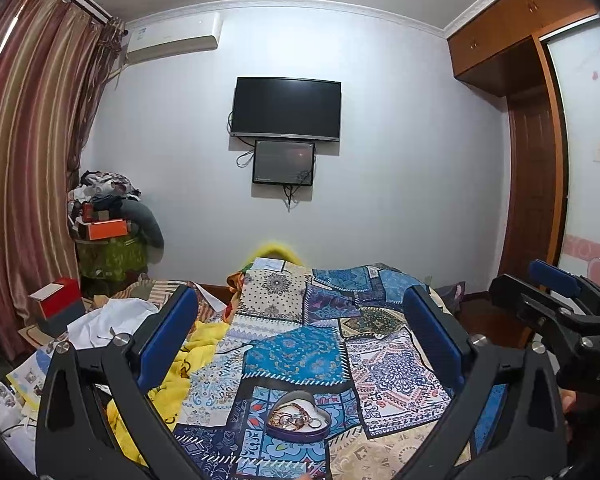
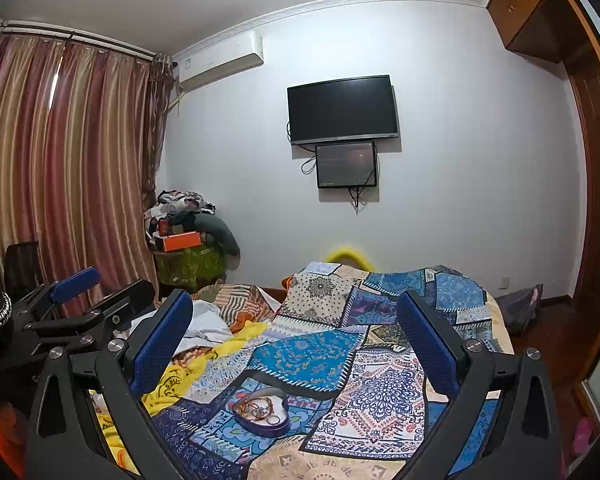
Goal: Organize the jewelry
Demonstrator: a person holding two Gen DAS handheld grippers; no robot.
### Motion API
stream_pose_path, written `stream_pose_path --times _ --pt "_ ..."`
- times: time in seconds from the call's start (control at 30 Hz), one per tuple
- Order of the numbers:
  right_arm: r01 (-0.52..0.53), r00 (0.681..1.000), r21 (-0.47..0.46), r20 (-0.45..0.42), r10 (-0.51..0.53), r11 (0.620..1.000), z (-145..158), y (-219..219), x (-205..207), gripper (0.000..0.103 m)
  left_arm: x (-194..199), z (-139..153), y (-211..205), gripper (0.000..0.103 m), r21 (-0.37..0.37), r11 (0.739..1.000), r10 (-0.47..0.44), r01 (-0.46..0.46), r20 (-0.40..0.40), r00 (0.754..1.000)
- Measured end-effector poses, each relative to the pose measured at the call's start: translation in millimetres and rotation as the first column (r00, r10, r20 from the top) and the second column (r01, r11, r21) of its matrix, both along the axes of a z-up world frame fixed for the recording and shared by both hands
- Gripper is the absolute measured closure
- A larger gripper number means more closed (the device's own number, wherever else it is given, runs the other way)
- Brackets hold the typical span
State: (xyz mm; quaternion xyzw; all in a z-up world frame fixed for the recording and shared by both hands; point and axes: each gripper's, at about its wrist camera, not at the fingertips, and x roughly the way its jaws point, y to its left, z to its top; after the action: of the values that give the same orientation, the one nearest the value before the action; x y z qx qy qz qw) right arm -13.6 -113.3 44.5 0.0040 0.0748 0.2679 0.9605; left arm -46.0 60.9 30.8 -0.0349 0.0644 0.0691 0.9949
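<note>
**Both grippers spread wide above the heart-shaped jewelry tin**

The left gripper [image 1: 300, 312] and the right gripper [image 2: 296, 316] hang over the bed with their blue-padded fingers [image 1: 168, 332] far apart and nothing between them. Nearest, low in both views, an open heart-shaped tin [image 1: 299, 420] sits on the patchwork quilt [image 1: 384, 364], holding a tangle of bracelets and chains [image 1: 296, 414]. Just to its left lies a crumpled yellow cloth [image 1: 196, 352], and farther left a white garment [image 1: 108, 320] and a red box [image 1: 58, 300]. Beyond the bed's foot, a heap of clothes and an orange box [image 1: 106, 230] stands in the corner by the striped curtain [image 1: 24, 160]. On the far wall hang a television [image 1: 286, 108], a smaller screen [image 1: 284, 162] under it, and an air conditioner [image 1: 174, 38].
</note>
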Motion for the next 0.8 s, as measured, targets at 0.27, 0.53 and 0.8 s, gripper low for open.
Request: stream_pose_path --times 0.27,0.53,0.8 --pt "0.003 1.0 0.006 -0.003 -0.003 1.0 -0.9 -0.7 0.6 0.002 0.0 1.4 -0.6 0.0 -0.001 1.0 -0.004 0.004 -0.003 1.0" --pt "0.003 1.0 0.004 -0.008 -0.003 1.0 -2.7 -0.1 2.1 0.002 1.0 1.4 -1.8 0.0 0.008 1.0 0.003 -0.002 -0.005 1.0" --pt "0.005 1.0 0.005 -0.015 -0.005 1.0 -3.8 -1.0 3.2 0.002 2.2 0.3 -2.6 0.0 0.008 1.0 -0.008 0.008 -0.011 1.0"
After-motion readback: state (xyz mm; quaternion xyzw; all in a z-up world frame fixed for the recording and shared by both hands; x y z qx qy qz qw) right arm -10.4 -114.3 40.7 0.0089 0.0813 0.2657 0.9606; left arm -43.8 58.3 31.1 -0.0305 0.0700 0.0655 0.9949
